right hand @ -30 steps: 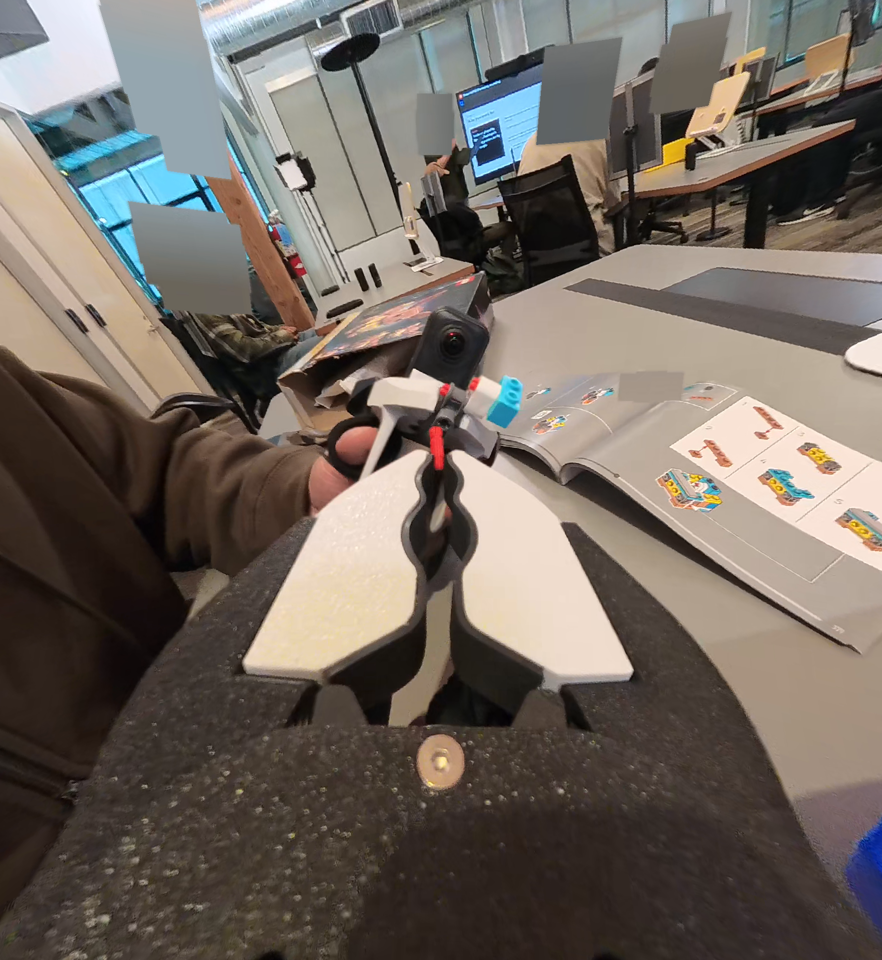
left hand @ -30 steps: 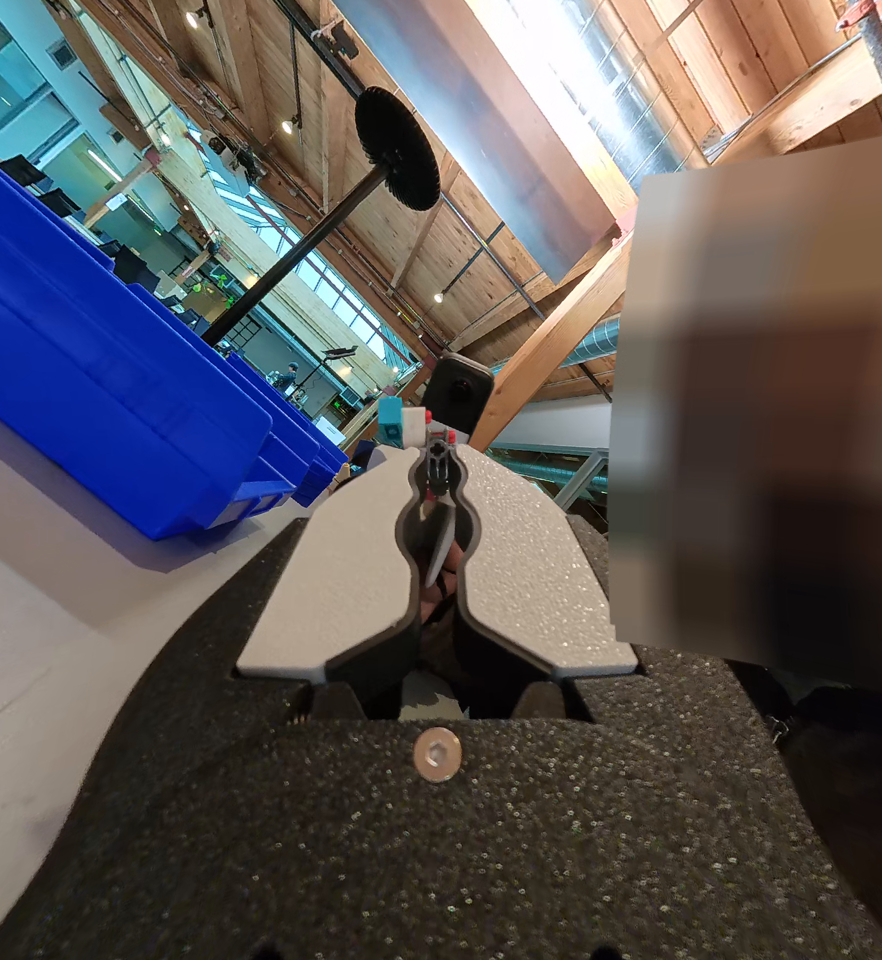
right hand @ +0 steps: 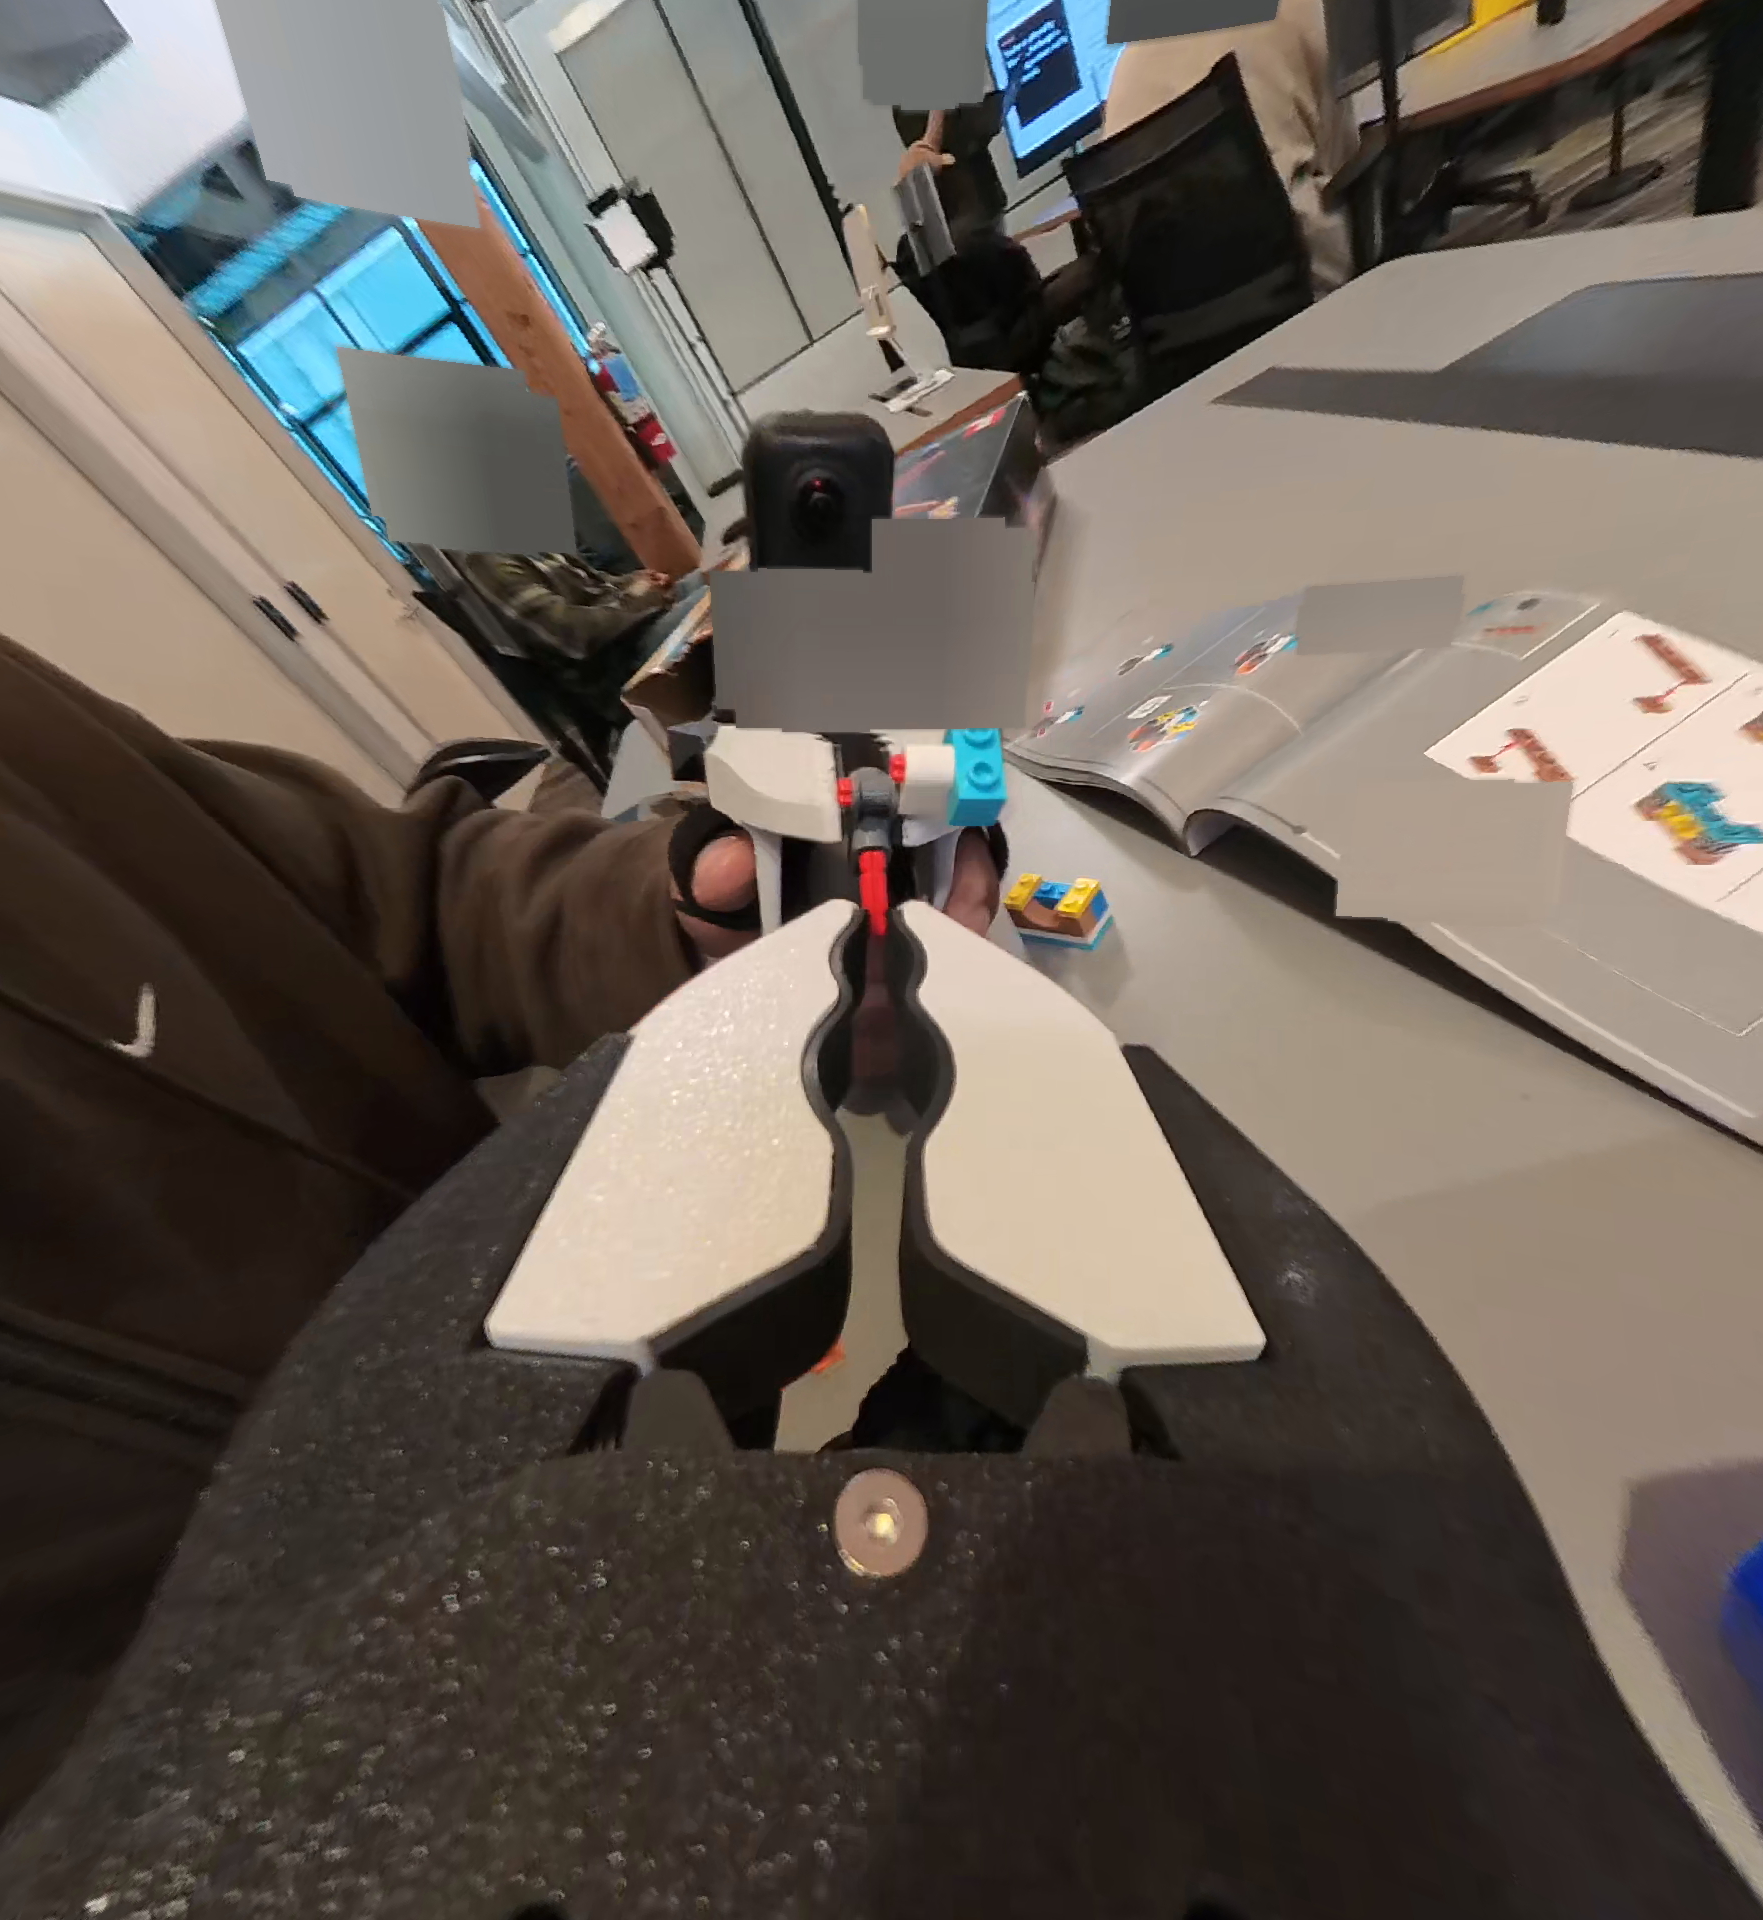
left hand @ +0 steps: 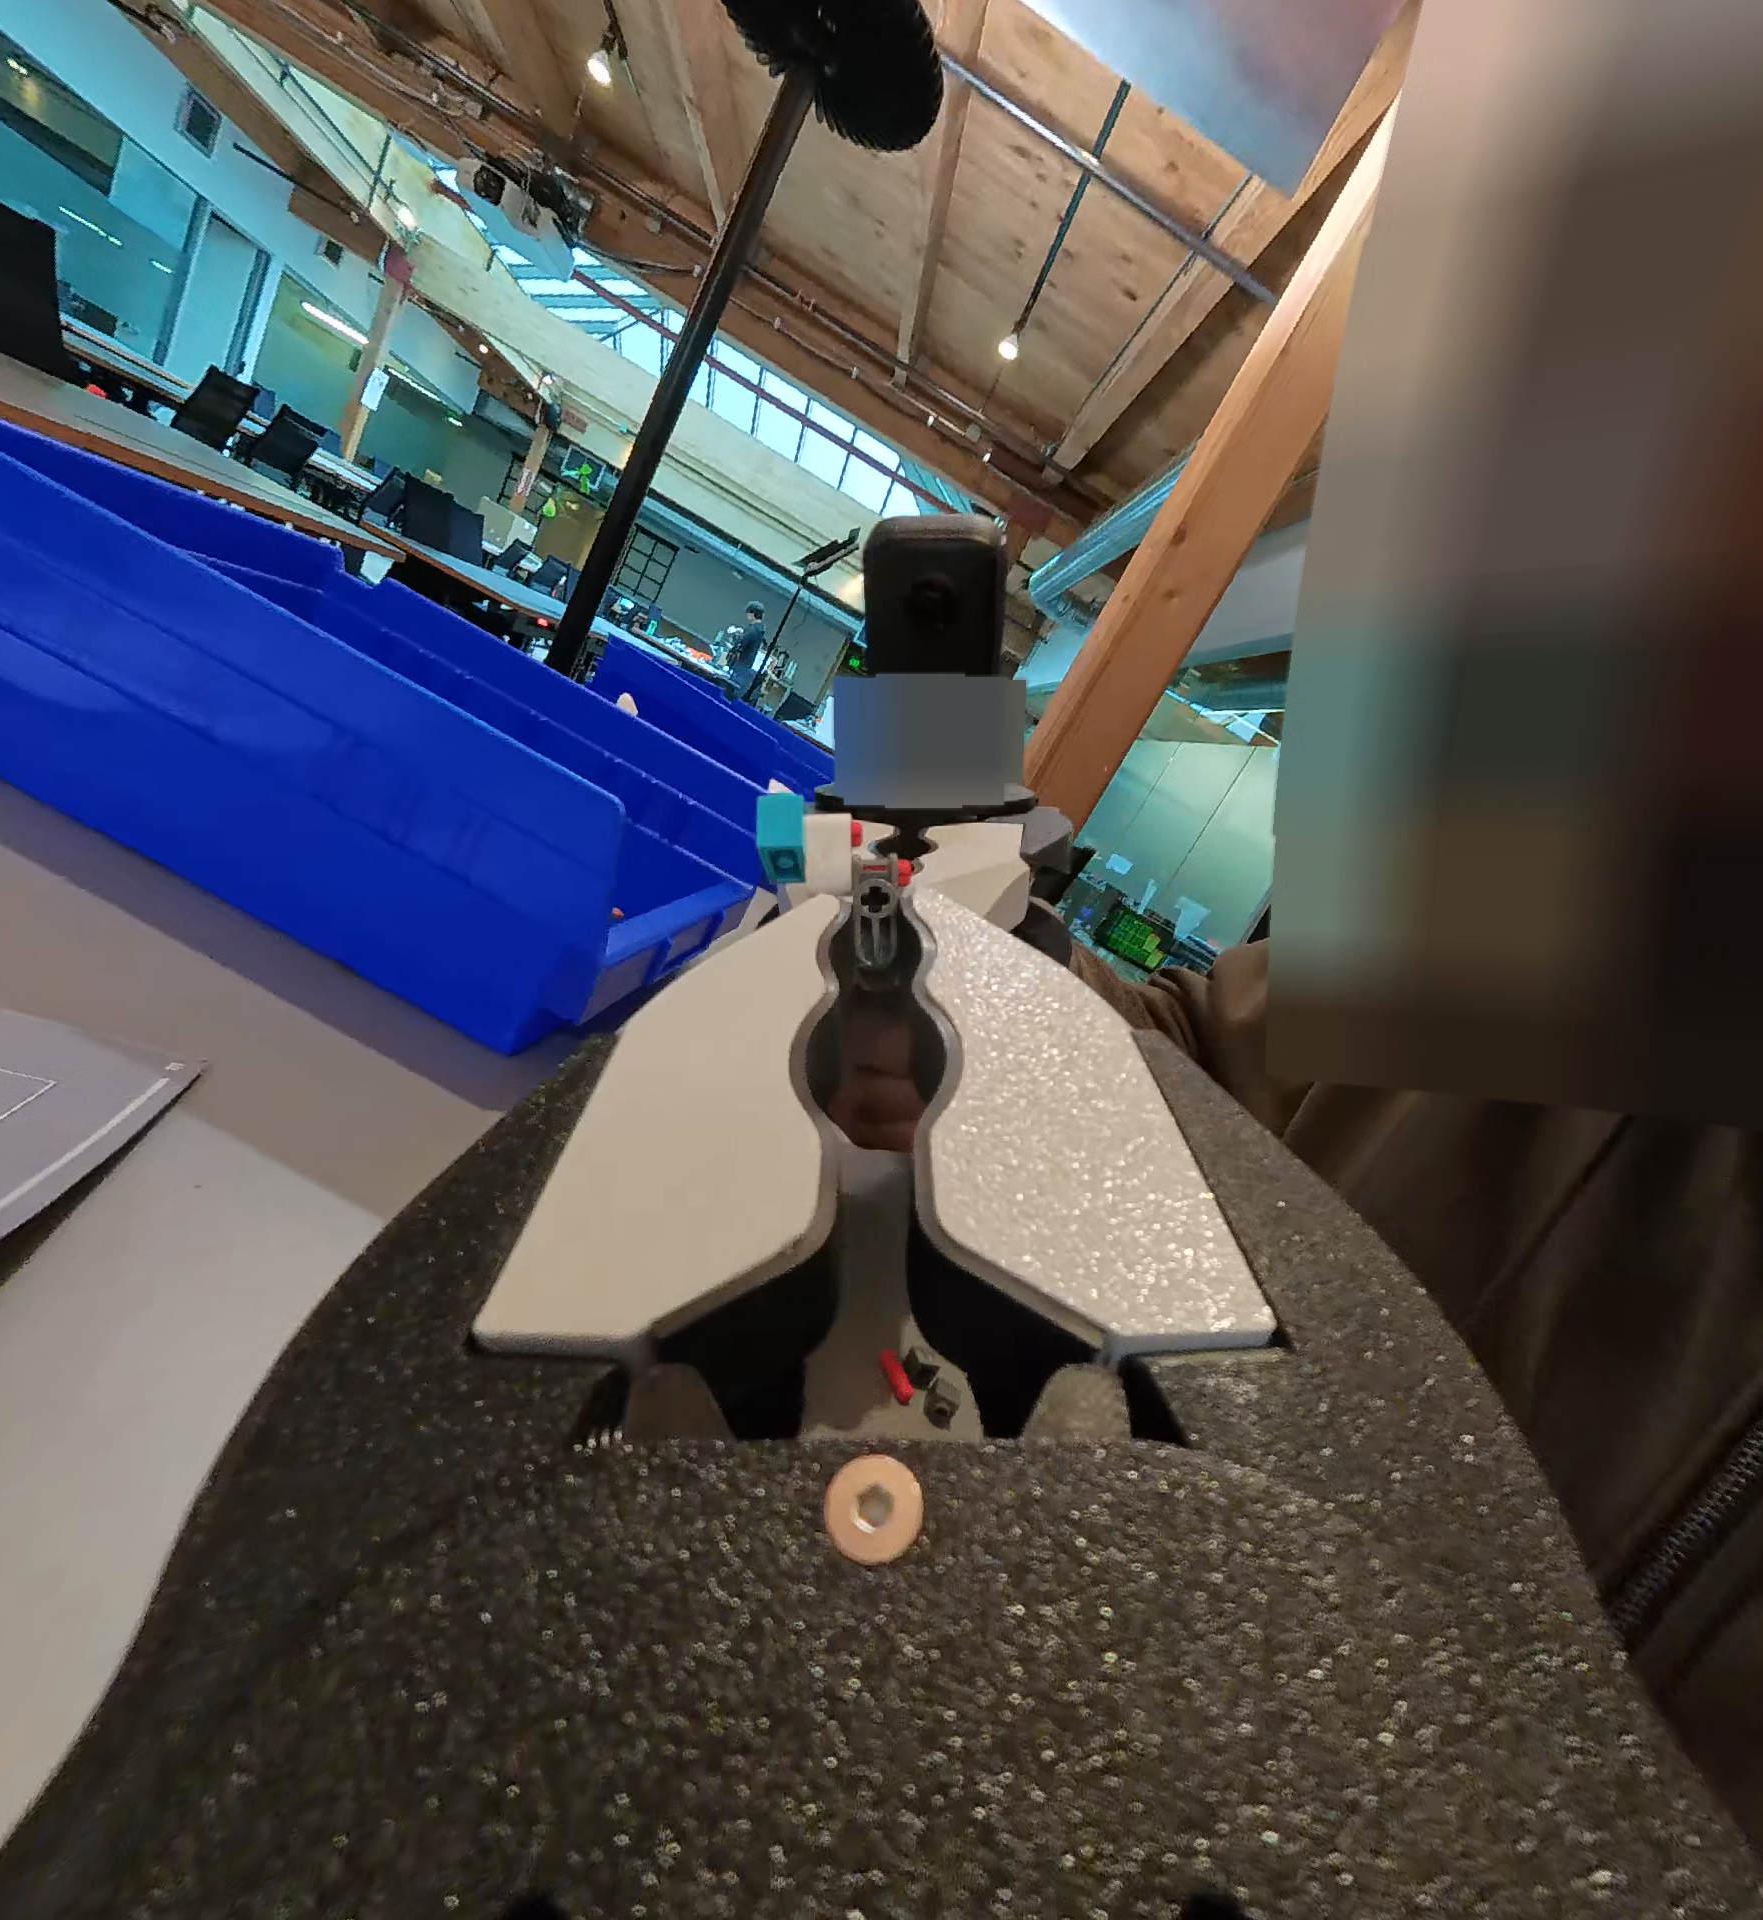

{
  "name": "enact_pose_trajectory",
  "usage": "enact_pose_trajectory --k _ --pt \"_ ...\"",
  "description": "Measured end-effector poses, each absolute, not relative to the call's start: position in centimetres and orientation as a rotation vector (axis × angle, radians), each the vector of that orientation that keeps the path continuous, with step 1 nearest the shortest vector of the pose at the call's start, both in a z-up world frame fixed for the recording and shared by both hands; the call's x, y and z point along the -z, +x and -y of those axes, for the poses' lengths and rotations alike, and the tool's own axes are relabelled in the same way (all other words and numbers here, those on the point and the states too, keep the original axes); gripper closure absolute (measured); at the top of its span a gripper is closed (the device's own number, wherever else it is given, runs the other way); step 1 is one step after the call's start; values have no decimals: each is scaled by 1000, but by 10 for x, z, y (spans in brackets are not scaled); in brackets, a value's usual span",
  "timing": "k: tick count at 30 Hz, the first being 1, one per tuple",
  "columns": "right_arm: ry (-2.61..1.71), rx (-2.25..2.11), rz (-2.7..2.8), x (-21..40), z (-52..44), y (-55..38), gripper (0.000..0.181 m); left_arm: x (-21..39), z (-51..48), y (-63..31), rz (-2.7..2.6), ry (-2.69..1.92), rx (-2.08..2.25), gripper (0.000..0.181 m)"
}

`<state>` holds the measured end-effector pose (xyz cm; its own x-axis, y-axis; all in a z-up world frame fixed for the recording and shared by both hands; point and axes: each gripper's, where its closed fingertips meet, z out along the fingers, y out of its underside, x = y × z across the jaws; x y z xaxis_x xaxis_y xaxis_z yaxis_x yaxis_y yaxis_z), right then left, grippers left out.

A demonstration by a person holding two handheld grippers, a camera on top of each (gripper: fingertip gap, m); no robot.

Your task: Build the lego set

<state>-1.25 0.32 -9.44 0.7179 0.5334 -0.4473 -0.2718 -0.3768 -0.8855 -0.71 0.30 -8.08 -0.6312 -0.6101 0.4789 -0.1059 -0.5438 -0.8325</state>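
1. Holding the lego sub-assembly (right hand: 908,795) in mid-air above the grey table (right hand: 1272,1039), both tools meet nose to nose.
2. Right gripper (right hand: 875,925): tongs pinch the red axle (right hand: 872,883).
3. Left gripper (left hand: 874,914): tongs pinch the grey connector (left hand: 872,920), which carries white and turquoise bricks (left hand: 783,847).
4. Handling: judged light, rigid and smooth, with joints that may pop apart.
5. Grip the stiff axle and connector, not the outer bricks.
6. A second small build (right hand: 1059,909) rests beside the instruction booklet (right hand: 1479,831).
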Motion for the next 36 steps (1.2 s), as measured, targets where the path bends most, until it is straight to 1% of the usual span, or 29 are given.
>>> enact_pose_trajectory --k 11,16,25,36 --pt "-1783 -375 370 99 -9 -3 178 86 -9 -2 -1223 -1294 2267 174" --pt "-1762 -235 418 102 -11 -2 178 89 -13 2 -1134 -1395 2347 174" --pt "-1702 170 554 110 -18 6 178 100 -19 7 -1061 -1561 2308 174" --pt "-1716 421 581 115 -25 10 178 106 -26 10 -991 -1613 2183 174"
